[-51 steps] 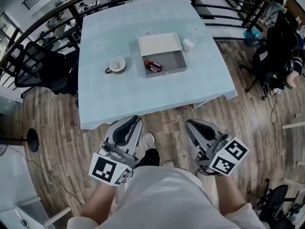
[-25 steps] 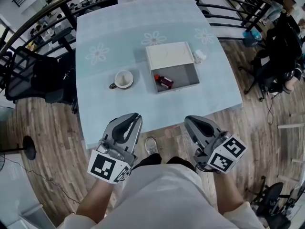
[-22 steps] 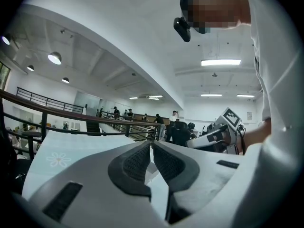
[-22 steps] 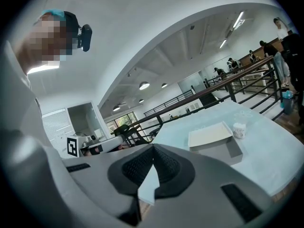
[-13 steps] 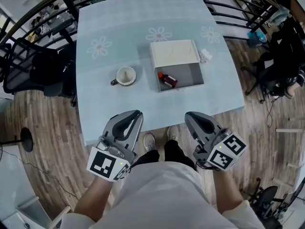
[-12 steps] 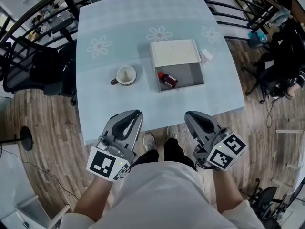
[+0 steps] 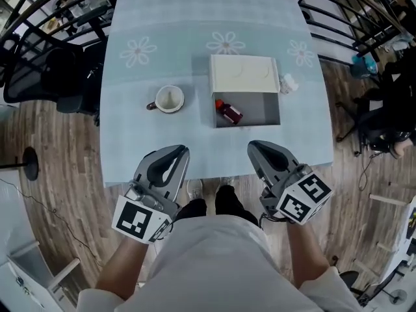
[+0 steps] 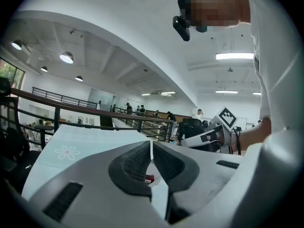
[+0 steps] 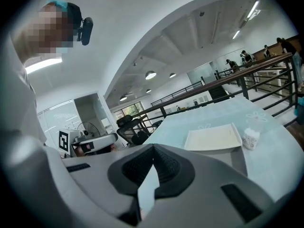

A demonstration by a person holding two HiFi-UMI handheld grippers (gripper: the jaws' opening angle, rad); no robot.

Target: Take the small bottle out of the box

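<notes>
In box [image 7: 264,111], small bottle [image 7: 230,113] lies diagonal (cap far-left).

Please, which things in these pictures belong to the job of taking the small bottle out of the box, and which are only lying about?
For the job:
- small bottle, lying inside the box
- open grey box

Only lying about:
- mug, left of the box
- white lid, behind the box
- small white container, beside the lid
</notes>
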